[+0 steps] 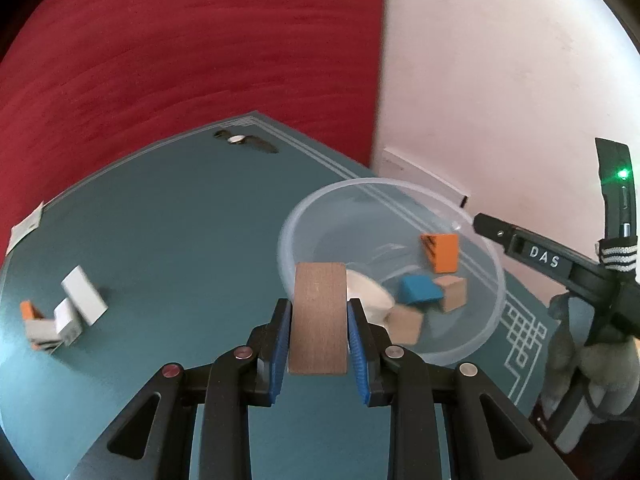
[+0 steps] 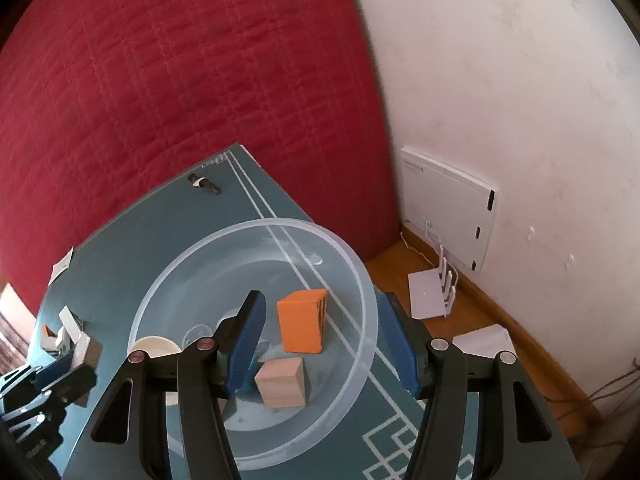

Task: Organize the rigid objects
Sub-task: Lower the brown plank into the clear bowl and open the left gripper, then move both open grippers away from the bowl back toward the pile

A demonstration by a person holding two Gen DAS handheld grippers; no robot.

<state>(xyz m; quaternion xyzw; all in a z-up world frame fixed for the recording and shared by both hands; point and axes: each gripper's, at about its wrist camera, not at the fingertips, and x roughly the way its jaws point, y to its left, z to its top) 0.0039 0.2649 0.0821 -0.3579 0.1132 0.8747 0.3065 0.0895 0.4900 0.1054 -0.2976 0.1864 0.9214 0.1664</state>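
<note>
My left gripper (image 1: pixel 319 314) is shut on a flat brown wooden block (image 1: pixel 318 318), held just left of a clear plastic bowl (image 1: pixel 486 320). The bowl holds an orange block (image 1: pixel 442 252), a blue block (image 1: pixel 420 290), plain wooden cubes (image 1: pixel 452 293) and a white roll (image 1: pixel 370 294). In the right wrist view my right gripper (image 2: pixel 320 338) is open and empty above the bowl (image 2: pixel 360 280), over the orange block (image 2: pixel 302 326) and a wooden cube (image 2: pixel 282 382). The left gripper (image 2: pixel 60 380) shows at the lower left there.
A teal mat (image 1: pixel 172 220) covers the table. White and orange blocks (image 1: pixel 64 314) lie at its left. A small dark object (image 1: pixel 244 141) lies at the far edge. A red cover (image 1: pixel 180 60) lies behind. A white router (image 2: pixel 434 292) and panel (image 2: pixel 448 204) stand by the wall.
</note>
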